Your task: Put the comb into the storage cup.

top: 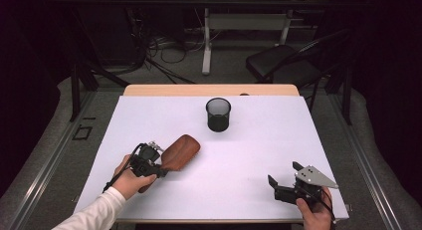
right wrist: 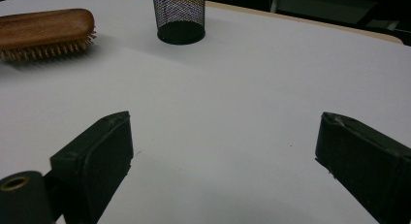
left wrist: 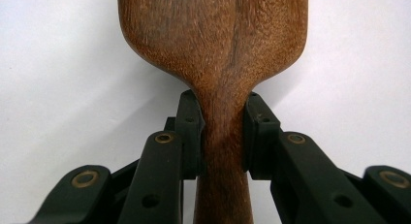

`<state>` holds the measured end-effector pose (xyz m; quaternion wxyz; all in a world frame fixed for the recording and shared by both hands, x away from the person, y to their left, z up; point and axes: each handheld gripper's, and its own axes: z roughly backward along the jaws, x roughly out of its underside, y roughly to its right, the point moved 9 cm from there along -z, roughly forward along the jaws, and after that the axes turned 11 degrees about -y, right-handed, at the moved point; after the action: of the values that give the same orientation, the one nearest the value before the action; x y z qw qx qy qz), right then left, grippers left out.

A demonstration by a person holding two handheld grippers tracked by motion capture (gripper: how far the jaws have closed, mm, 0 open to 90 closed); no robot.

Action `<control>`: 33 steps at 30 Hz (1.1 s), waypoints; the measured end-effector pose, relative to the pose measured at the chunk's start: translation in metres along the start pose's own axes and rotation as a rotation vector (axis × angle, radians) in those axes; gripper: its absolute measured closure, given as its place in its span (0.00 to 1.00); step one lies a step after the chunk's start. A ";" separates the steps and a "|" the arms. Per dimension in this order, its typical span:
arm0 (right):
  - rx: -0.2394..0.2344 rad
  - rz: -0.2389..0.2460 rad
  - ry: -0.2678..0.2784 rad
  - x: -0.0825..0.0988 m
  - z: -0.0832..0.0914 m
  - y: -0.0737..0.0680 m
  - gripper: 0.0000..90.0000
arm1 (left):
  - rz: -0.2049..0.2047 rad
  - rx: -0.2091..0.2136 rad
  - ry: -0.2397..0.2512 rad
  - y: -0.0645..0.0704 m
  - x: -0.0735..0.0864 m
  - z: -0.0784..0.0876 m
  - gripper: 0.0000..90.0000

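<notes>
From the high view, the left hand-held gripper (top: pixel 158 166) is clamped on the neck of a wooden hairbrush (top: pixel 180 151), which lies on the white counter (top: pixel 249 155) at its near left; the black mesh cup (top: pixel 218 114) stands upright well apart, toward the far edge; the right hand-held gripper (top: pixel 282 177) waits at the near right, jaws spread, holding nothing.

In the left gripper view, both pads press the brush handle (left wrist: pixel 223 136) just below the head — the grasp looks done.

In the right gripper view, the brush (right wrist: pixel 46 32) rests bristles down, near the cup (right wrist: pixel 179 18); lifting and placing seem left — likely into the cup.
</notes>
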<state>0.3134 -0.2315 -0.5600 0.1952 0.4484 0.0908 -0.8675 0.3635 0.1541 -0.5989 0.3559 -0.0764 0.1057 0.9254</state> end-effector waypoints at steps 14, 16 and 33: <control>-0.005 0.006 -0.004 0.000 -0.002 -0.002 0.07 | 0.019 0.045 0.176 0.003 -0.015 0.018 0.81; -0.005 0.005 -0.004 0.000 -0.002 -0.002 0.07 | 0.025 0.055 0.205 0.002 -0.017 0.022 0.81; -0.006 0.005 -0.004 0.000 -0.002 -0.002 0.07 | 0.061 0.018 0.398 -0.004 -0.029 0.051 0.81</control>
<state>0.3139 -0.2291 -0.5611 0.1987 0.4461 0.0918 -0.8678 0.3839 0.1509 -0.5440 0.3004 -0.2514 0.1847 0.9014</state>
